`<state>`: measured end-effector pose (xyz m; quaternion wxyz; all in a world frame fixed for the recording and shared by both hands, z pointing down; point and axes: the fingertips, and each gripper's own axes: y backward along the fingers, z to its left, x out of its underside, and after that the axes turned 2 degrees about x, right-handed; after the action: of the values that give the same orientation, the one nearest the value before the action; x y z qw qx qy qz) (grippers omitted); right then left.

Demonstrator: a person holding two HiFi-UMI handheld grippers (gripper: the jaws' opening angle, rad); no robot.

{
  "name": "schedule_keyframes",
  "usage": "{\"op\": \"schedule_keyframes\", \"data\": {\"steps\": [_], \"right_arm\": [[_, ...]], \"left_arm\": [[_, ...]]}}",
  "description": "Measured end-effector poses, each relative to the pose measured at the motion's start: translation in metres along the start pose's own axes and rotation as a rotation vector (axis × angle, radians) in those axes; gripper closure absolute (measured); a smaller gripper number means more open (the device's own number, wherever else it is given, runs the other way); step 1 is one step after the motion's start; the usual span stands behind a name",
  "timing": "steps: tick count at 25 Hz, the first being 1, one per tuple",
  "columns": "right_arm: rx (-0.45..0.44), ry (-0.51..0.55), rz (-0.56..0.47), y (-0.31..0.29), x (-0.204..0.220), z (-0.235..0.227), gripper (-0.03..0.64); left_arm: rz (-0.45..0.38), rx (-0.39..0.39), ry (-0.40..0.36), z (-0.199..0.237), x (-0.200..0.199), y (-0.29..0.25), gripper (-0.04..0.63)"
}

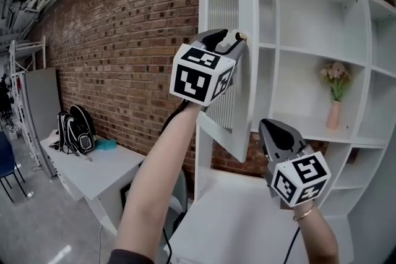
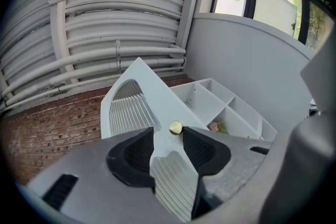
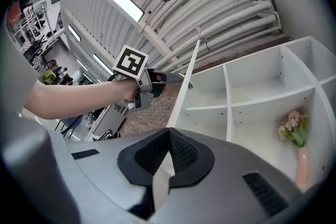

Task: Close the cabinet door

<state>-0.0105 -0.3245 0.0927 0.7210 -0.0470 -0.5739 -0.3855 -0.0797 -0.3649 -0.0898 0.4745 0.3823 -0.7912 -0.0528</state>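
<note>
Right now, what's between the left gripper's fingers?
Left gripper view: the brass knob of the cabinet door sits at the tips of the left gripper's open fingers, not clamped. Otherwise just the door's slatted panel behind the gap.

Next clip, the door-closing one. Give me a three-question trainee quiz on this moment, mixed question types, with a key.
1. True or false: the cabinet door is fully shut.
2. What sits between the open jaws of the left tool? A) brass knob B) a cup C) nothing
3. Fill in: the jaws of the right tool are ___ and hold nothing.
Key: 1 false, the door stands open; 2 A; 3 closed.
</note>
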Motion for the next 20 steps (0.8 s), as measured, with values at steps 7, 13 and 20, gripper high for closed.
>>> {"op": "schedule_keyframes", "data": {"steps": [7, 13, 20], "right_arm": [[0.058, 0.064, 0.045, 0.022, 0.017, -0.027, 0.617], [0.108, 0.060, 0.091, 0.036, 0.042, -0.070, 0.617], [0.127, 0.041, 0.111, 0.038, 0.061, -0.097, 0.617]], "left_arm": [[0.060, -0.015, -0.031, -0.024, 0.019, -0.059, 0.428], [0.074, -0.045, -0.018, -0.034, 0.031, -0.100, 0.428], [0.071, -0.059, -0.060, -0.043, 0.041, -0.123, 0.474]]}}
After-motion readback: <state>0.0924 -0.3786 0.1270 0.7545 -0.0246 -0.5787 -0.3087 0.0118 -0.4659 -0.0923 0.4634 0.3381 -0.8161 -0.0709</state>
